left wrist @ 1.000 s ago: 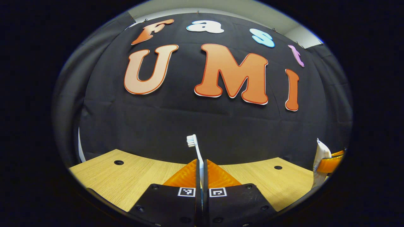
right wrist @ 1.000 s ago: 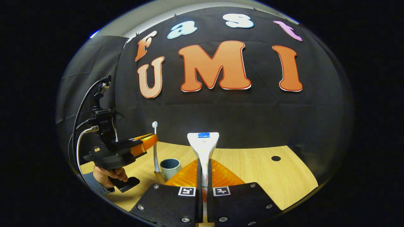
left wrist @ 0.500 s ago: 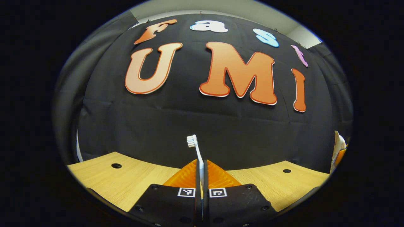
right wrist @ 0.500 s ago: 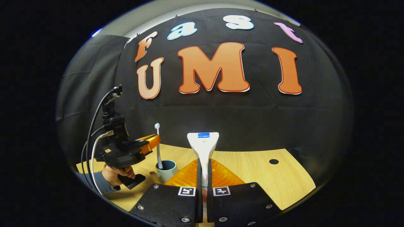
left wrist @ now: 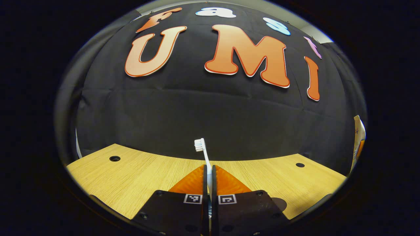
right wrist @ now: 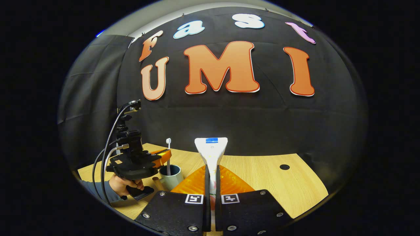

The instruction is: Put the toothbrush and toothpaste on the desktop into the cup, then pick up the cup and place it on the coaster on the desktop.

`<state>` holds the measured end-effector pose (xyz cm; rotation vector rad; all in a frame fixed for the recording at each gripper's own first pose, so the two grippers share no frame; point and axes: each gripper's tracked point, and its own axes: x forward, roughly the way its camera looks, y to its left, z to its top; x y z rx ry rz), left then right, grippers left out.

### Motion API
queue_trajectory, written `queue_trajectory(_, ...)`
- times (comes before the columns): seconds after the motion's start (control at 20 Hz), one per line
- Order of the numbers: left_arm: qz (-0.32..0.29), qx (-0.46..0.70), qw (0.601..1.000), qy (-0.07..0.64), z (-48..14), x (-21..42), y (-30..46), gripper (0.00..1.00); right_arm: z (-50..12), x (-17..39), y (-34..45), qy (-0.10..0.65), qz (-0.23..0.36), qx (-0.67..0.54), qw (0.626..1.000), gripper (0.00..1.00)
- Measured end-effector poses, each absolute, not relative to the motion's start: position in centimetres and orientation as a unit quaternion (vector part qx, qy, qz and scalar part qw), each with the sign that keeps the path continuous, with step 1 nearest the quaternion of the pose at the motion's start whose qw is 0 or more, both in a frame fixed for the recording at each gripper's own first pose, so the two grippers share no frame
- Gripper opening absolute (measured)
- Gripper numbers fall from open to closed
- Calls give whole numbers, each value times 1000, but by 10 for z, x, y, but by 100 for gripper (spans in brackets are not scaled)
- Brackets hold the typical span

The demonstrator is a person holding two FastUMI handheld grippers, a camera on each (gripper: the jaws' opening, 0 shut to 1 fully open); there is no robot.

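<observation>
Wooden desktop (left wrist: pixel 137 177) before the black cloth wall (left wrist: pixel 210 114)
Two small round holes (left wrist: pixel 114 158) (left wrist: pixel 300 165) near its rear corners; pale room wall (right wrist: pixel 157 13) above the cloth

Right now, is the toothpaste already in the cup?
No, the toothpaste stands upright, pinched in the right claw, off to the side of the cup.

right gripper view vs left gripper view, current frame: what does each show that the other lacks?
Right gripper view: the cup, with the toothbrush's lower end inside its rim; the left gripper seen from outside, the hand holding it and its cables; the right gripper shut on the toothpaste.

Left gripper view: the toothbrush head close up, bristles facing left, clamped in the left gripper.

Both: the toothbrush, the toothpaste at the left gripper view's right edge, the wooden desktop with its holes.
</observation>
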<state>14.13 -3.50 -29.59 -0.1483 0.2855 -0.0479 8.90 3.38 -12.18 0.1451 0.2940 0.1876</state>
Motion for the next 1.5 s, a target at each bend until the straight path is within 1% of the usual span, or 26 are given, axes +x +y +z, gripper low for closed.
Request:
queue_trajectory(0.25, -45, -73, 983, 164, -300, 133, -42, 7, -122, 87, 36, 152, 96, 69, 981, 5)
queue_trajectory(0.4, -57, -72, 978, 185, -310, 129, -48, 5, -118, 83, 39, 150, 96, 67, 982, 5)
queue_trajectory(0.45, -61, -75, 977, 188, -309, 124, -49, 10, -117, 82, 41, 150, 96, 70, 982, 5)
queue_trajectory(0.55, -70, -71, 976, 193, -308, 116, -53, 14, -114, 82, 42, 149, 96, 71, 982, 5)
queue_trajectory(0.6, -74, -71, 976, 193, -303, 109, -53, 19, -112, 82, 43, 147, 95, 70, 982, 5)
queue_trajectory(0.65, -75, -68, 976, 193, -299, 104, -52, 29, -108, 83, 44, 144, 95, 70, 983, 5)
queue_trajectory(0.7, -77, -66, 976, 192, -297, 99, -52, 33, -105, 84, 46, 140, 96, 70, 983, 5)
queue_trajectory(0.75, -83, -66, 975, 195, -293, 91, -53, 43, -102, 86, 49, 135, 96, 71, 984, 5)
queue_trajectory(0.8, -90, -69, 974, 195, -289, 86, -54, 50, -100, 89, 52, 132, 97, 74, 984, 5)
queue_trajectory(0.85, -95, -70, 974, 192, -280, 79, -54, 66, -100, 92, 56, 133, 98, 78, 983, 5)
queue_trajectory(0.9, -94, -65, 976, 186, -275, 72, -51, 75, -97, 96, 61, 132, 102, 80, 983, 5)
queue_trajectory(0.95, -94, -59, 977, 180, -267, 67, -47, 87, -95, 100, 66, 129, 104, 81, 983, 5)
queue_trajectory(1.05, -92, -48, 979, 175, -258, 59, -41, 95, -92, 108, 76, 121, 109, 81, 983, 5)
queue_trajectory(1.15, -96, -51, 979, 173, -252, 46, -35, 96, -89, 117, 86, 112, 114, 86, 983, 5)
queue_trajectory(1.3, -99, -45, 980, 167, -243, 26, -22, 98, -93, 134, 94, 101, 104, 79, 986, 5)
queue_trajectory(1.5, -98, -40, 983, 147, -227, 5, -1, 98, -94, 151, 122, 82, 121, 98, 984, 5)
